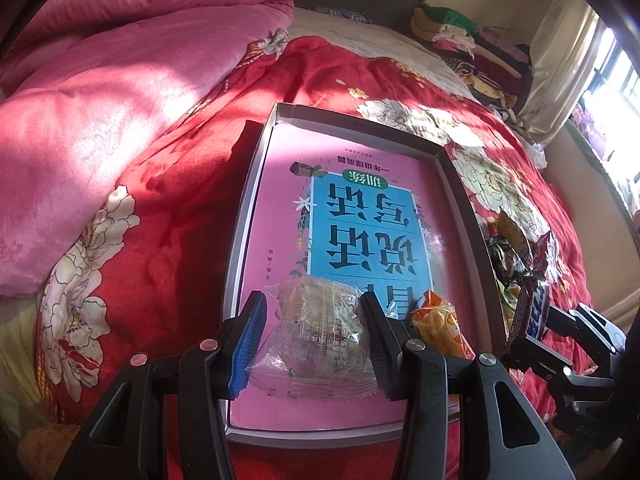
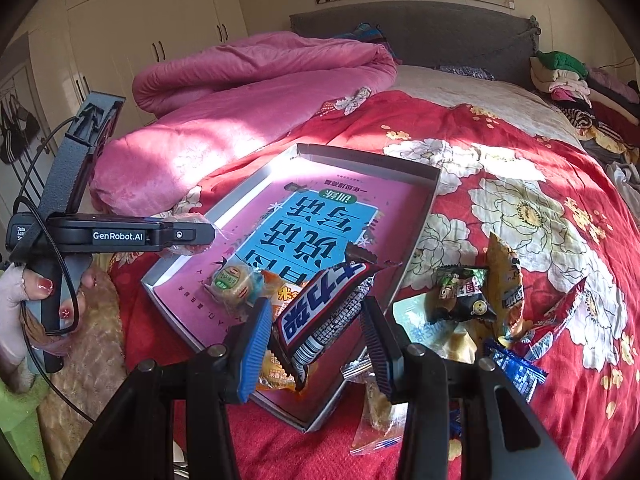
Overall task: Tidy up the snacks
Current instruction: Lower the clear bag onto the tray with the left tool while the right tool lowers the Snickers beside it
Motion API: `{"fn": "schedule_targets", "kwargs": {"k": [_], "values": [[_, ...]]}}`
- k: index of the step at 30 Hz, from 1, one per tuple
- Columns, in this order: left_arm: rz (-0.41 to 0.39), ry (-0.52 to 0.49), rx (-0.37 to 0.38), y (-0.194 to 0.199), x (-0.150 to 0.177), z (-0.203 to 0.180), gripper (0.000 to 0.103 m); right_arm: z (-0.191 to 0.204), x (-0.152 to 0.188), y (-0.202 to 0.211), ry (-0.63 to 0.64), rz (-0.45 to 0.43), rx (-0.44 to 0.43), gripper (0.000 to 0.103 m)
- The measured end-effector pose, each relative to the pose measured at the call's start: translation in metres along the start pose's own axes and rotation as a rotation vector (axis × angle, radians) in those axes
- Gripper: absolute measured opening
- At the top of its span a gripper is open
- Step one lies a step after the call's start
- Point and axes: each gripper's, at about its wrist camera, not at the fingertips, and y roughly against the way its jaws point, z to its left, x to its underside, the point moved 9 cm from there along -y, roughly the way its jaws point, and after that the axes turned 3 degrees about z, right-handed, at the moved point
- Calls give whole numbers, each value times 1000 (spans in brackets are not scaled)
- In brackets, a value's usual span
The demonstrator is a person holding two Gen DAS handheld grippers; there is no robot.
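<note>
A shallow grey box (image 1: 360,120) (image 2: 362,160) lies on the red flowered bedspread with a pink and blue book (image 1: 360,224) (image 2: 316,220) flat inside it. My left gripper (image 1: 312,308) is shut on a clear-wrapped pastry (image 1: 320,328) just above the box's near end, beside an orange packet (image 1: 438,324). My right gripper (image 2: 316,312) is shut on a brown chocolate bar (image 2: 324,300) with a blue and white label, over the box's near right corner. A round green-labelled snack (image 2: 232,280) and the orange packet (image 2: 276,374) lie in the box.
Several loose snack packets (image 2: 472,300) (image 1: 508,248) lie on the bedspread right of the box. A pink quilt (image 1: 100,100) (image 2: 240,92) is heaped to the left. Folded clothes (image 2: 568,80) are stacked by the grey headboard. A hand (image 2: 36,292) holds the left gripper (image 2: 200,236).
</note>
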Motion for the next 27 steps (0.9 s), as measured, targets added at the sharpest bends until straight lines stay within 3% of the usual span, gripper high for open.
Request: {"fn": "schedule_targets", "kwargs": {"k": [10, 22, 27], "values": [[36, -16, -19, -8, 5, 0, 50, -2, 7, -8, 43, 44, 60, 46], [54, -13, -26, -12, 7, 3, 50, 14, 19, -22, 219, 90, 171, 46], [60, -11, -32, -13, 8, 4, 50, 19, 23, -25, 242, 106, 178, 46]]}}
